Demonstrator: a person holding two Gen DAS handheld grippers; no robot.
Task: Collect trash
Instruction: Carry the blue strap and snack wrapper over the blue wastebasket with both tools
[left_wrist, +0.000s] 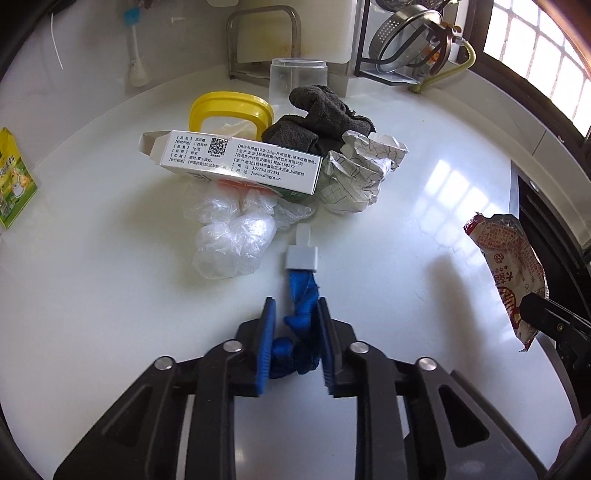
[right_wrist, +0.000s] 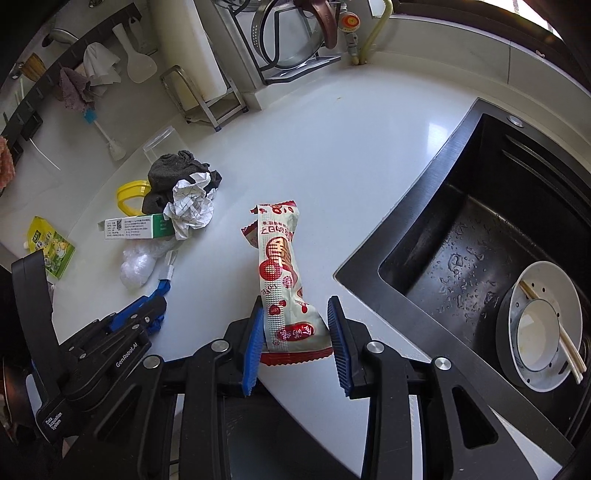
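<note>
The trash lies heaped on the white glossy countertop (left_wrist: 110, 295), and the white printed cardboard medicine box (left_wrist: 236, 162) with a green side serves as the landmark. Just below the box, touching it, sits a crumpled clear plastic film wad (left_wrist: 232, 240). To the right of the box, against its end, is a crumpled white paper ball with black line pattern (left_wrist: 362, 173). Behind the box lie a dark grey bunched cloth (left_wrist: 317, 118) and a yellow plastic ring-shaped lid (left_wrist: 231, 110). Well to the left of the box, at the counter's edge, lies a yellow-green printed pouch (left_wrist: 14, 181).

Below the box, near the plastic wad, a blue twisted strap with a white plastic clip end (left_wrist: 301, 280) runs into the left gripper (left_wrist: 295, 321), whose blue-padded jaws are narrowed around the strap's bunched end, pinching it.

Well to the right of the box, the right gripper (right_wrist: 295, 332) holds a red-and-white printed snack wrapper (right_wrist: 282, 273) by its lower end; the jaws stand moderately apart, the left pad against the wrapper, and the right pad's contact cannot be told for sure. Farther right of the box lies a black sink basin (right_wrist: 461, 221) containing a white bowl with chopsticks (right_wrist: 546, 325).
</note>
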